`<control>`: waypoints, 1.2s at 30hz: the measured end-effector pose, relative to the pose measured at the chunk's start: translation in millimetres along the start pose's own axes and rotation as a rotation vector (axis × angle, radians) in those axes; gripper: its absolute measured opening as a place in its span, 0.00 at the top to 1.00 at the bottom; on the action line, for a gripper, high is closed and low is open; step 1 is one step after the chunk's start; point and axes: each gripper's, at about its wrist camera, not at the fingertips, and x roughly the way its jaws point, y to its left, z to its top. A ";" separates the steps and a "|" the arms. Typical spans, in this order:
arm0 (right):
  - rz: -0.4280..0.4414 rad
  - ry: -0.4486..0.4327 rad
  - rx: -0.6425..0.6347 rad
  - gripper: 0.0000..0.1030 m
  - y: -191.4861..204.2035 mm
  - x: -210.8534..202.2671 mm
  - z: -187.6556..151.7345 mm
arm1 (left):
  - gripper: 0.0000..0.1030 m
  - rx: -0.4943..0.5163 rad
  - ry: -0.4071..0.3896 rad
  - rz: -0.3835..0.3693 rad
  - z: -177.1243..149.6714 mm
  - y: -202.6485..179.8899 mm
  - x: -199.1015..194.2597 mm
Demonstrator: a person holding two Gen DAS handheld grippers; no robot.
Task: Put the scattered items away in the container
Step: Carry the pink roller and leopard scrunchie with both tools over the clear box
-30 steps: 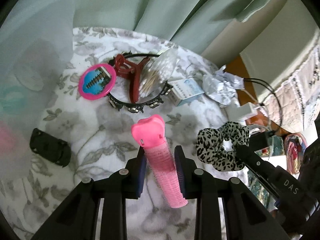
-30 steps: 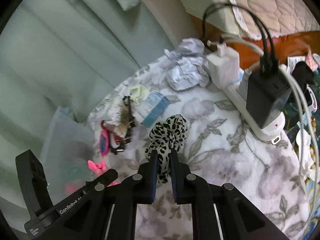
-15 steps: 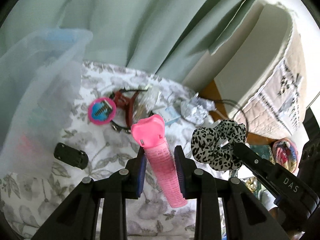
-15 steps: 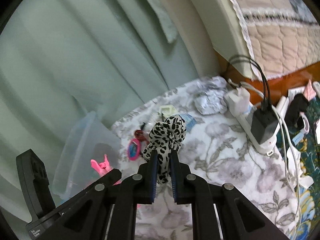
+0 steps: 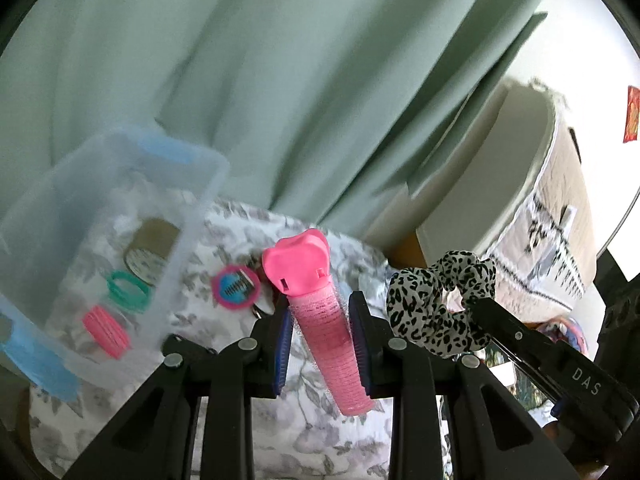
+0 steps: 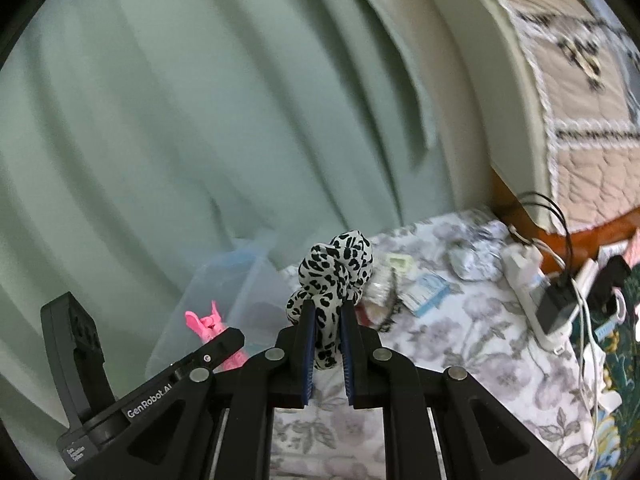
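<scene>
The left gripper (image 5: 320, 332) pinches a pink roller (image 5: 320, 320) between its pads, with the roller's clip end projecting past the fingertips toward the frame centre and its barrel running back between the fingers. The right gripper (image 6: 327, 336) is pressed nearly together on a leopard scrunchie (image 6: 334, 270), most of which bunches above the fingertips. In the left wrist view the scrunchie (image 5: 440, 304) and the right gripper (image 5: 480, 312) sit right of centre, just beside the roller. The step in hand appears to be the carry: both items are clear of the floral cloth (image 5: 320, 440) and not yet over the bin (image 5: 120, 184). The bin, a clear tub with blue handles, occupies the left of the left wrist view and already holds a green ring (image 5: 128, 288) and a pink ring (image 5: 106, 332). In the right wrist view the bin (image 6: 240, 280) lies left of centre, behind the left gripper. The next move likely calls for taking each gripper over the open rim, then spreading the fingers to drop the load. A round pink comb (image 5: 236, 287) remains on the cloth beside the bin. Both grippers point obliquely downward toward the cloth.
</scene>
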 end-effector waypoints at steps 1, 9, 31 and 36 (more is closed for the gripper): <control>0.009 -0.003 -0.012 0.87 6.3 -0.3 1.6 | 0.72 -0.004 -0.012 0.002 2.2 2.9 -4.7; 0.090 -0.010 -0.106 0.87 51.1 -3.0 12.4 | 0.72 -0.068 -0.104 0.031 16.0 36.6 -38.1; 0.178 0.158 -0.293 0.87 138.8 64.5 -14.0 | 0.72 -0.249 -0.159 0.144 15.8 145.1 -63.0; 0.180 0.199 -0.317 0.87 150.7 79.5 -25.3 | 0.72 -0.266 -0.156 0.144 15.5 156.7 -63.4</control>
